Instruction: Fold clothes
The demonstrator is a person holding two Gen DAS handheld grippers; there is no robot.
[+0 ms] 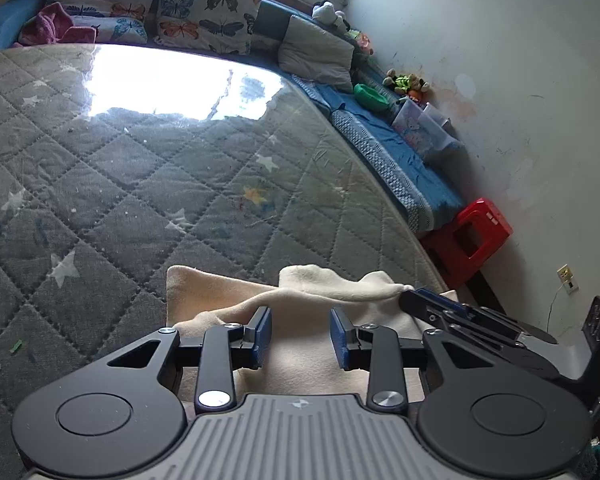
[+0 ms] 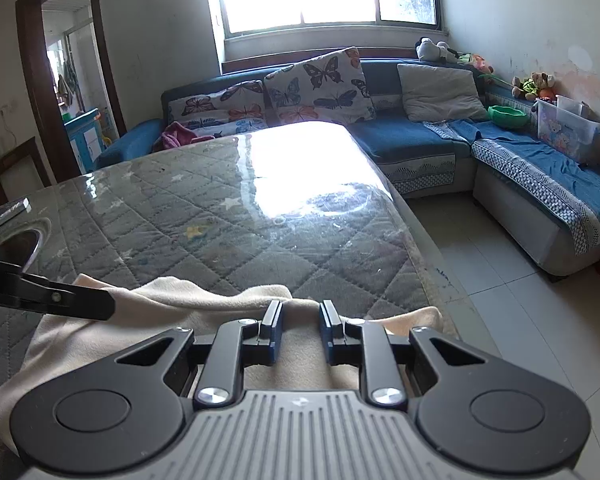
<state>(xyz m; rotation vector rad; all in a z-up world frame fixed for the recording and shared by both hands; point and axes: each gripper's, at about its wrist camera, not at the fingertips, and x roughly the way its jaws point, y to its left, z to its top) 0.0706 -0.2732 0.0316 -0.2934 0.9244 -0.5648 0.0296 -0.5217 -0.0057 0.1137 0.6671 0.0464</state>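
Left wrist view looks along the left hand-held gripper [image 1: 300,338], whose two blue-padded fingers stand apart with a clear gap between them and nothing pinched. Directly under and just ahead of the fingers lies a cream garment [image 1: 300,292], rumpled into soft ridges on the near edge of the bench [image 1: 140,184]. The bench carries a grey quilted cover with pale stars under a glossy sheet, and window glare whitens its far end. To the right of this hand-held gripper, the tip of the right hand-held gripper [image 1: 410,294] touches a raised corner of the garment; whether it grips that corner cannot be told from here. Farther right stand a red plastic stool [image 1: 470,236] and a white wall.

Right wrist view shows the right hand-held gripper [image 2: 300,330] with its fingers parted by a narrower gap, cream cloth beneath them and none visibly caught between them. Its fingers point level toward the far end of the bench. To its left, a finger of the left hand-held gripper reaches in over the garment's edge. Beyond the bench runs a blue corner sofa [image 2: 412,136] with butterfly cushions [image 2: 316,88], a green bowl [image 2: 508,116], and a clear storage box [image 2: 566,128]. Tiled floor [image 2: 500,280] lies to the right.
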